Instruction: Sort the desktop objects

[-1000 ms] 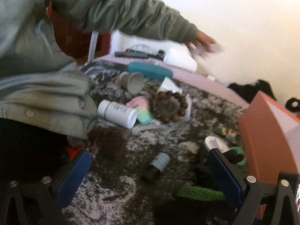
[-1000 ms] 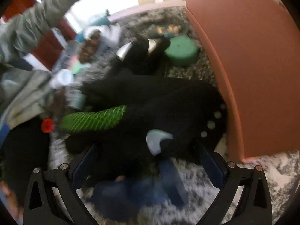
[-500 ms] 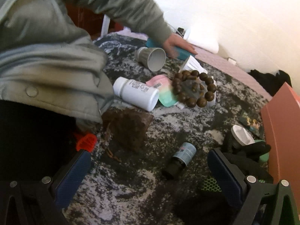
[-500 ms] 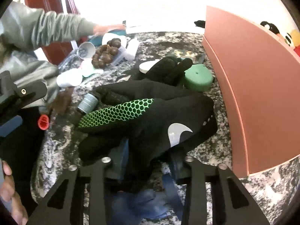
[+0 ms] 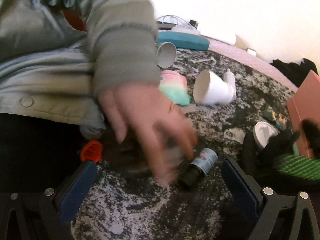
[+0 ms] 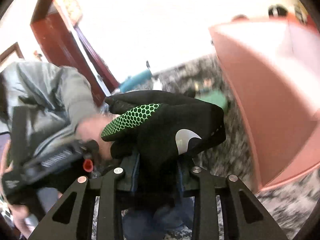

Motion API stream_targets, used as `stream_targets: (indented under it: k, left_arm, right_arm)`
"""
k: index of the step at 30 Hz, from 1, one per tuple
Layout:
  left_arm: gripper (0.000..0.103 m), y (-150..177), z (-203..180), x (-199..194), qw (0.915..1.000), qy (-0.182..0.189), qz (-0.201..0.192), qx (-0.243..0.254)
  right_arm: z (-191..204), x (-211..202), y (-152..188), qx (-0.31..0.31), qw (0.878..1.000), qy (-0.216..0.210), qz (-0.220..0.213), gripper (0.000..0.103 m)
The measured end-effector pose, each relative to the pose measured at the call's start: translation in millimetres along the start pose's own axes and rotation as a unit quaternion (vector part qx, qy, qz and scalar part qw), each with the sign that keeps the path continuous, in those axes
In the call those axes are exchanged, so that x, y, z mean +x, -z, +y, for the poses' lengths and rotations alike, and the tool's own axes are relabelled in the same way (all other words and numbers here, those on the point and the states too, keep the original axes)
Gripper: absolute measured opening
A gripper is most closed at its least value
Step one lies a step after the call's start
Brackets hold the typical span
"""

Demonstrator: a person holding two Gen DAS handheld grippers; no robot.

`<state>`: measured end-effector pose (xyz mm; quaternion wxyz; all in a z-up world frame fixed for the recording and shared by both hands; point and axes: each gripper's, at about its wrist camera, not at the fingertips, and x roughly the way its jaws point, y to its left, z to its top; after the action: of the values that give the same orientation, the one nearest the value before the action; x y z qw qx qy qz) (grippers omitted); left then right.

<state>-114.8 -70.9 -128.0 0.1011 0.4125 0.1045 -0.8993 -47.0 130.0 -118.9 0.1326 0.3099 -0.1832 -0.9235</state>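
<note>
My right gripper (image 6: 158, 172) is shut on a black glove (image 6: 166, 124) with a green honeycomb patch and holds it above the tabletop, left of the pink box (image 6: 276, 92). The glove also shows at the right edge of the left wrist view (image 5: 288, 160). My left gripper (image 5: 160, 178) is open and empty, low over the marbled table (image 5: 140, 210). A small dark bottle (image 5: 198, 166) with a blue label lies between its fingers. A bare hand (image 5: 152, 126), blurred, reaches down just beyond the gripper.
Farther back lie a white cup (image 5: 212, 90), a grey cup (image 5: 166, 55), a pink-green packet (image 5: 176, 88), a teal case (image 5: 182, 41) and a white lid (image 5: 264, 133). A red cap (image 5: 91, 150) sits at the left. A green disc (image 6: 212, 98) lies by the box.
My right gripper closed on the glove and lifted it off the table. The person's hand swept from the far end toward the left gripper. The bead bracelet and white bottle are gone from sight.
</note>
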Motion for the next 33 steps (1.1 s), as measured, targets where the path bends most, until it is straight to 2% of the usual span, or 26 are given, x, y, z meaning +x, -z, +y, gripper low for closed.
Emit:
stream_targets:
  k: [3, 10, 13, 18, 23, 25, 28, 30, 32, 33]
  left_arm:
    - [0.102, 1.7, -6.1, 2.0, 1.0, 0.002, 0.004, 0.007]
    - [0.102, 6.7, -24.7, 1.2, 0.9994, 0.014, 0.005, 0.031]
    - [0.102, 9.8, -35.8, 2.7, 0.9989, 0.022, 0.009, 0.041]
    - [0.102, 19.2, -59.4, 10.0, 0.9962, 0.052, 0.033, 0.062]
    - [0.102, 36.6, -94.6, 30.2, 0.9888, 0.071, 0.083, 0.102]
    - [0.102, 43.8, -108.6, 36.0, 0.9858, 0.065, 0.094, 0.123]
    - [0.102, 46.5, -125.4, 32.8, 0.9822, 0.032, 0.075, 0.169]
    - [0.102, 48.9, -133.2, 35.4, 0.9762, 0.014, 0.075, 0.203]
    - [0.101, 49.2, -136.9, 39.0, 0.9726, 0.017, 0.087, 0.215]
    - [0.094, 48.2, -136.0, 40.0, 0.973, 0.026, 0.092, 0.21]
  right_arm:
    - [3.6, -18.2, -8.3, -0.006, 1.0, 0.005, -0.027, 0.031]
    - [-11.4, -68.2, -31.7, 0.024, 0.996, -0.022, -0.081, 0.029]
    - [-13.9, -91.8, -40.4, 0.021, 0.993, -0.012, -0.113, 0.029]
    - [-26.1, -123.8, -51.5, 0.033, 0.988, 0.013, -0.152, 0.029]
    - [-45.1, -155.6, -58.1, 0.048, 0.982, 0.043, -0.177, 0.029]
    - [-53.8, -166.0, -59.7, 0.059, 0.981, 0.041, -0.182, 0.029]
    - [-67.3, -178.8, -60.1, 0.072, 0.978, 0.039, -0.192, 0.029]
    - [-74.4, -184.4, -61.0, 0.077, 0.976, 0.055, -0.195, 0.029]
    - [-82.5, -188.9, -61.5, 0.087, 0.975, 0.063, -0.196, 0.029]
    - [-87.5, -190.5, -61.3, 0.096, 0.975, 0.059, -0.194, 0.029]
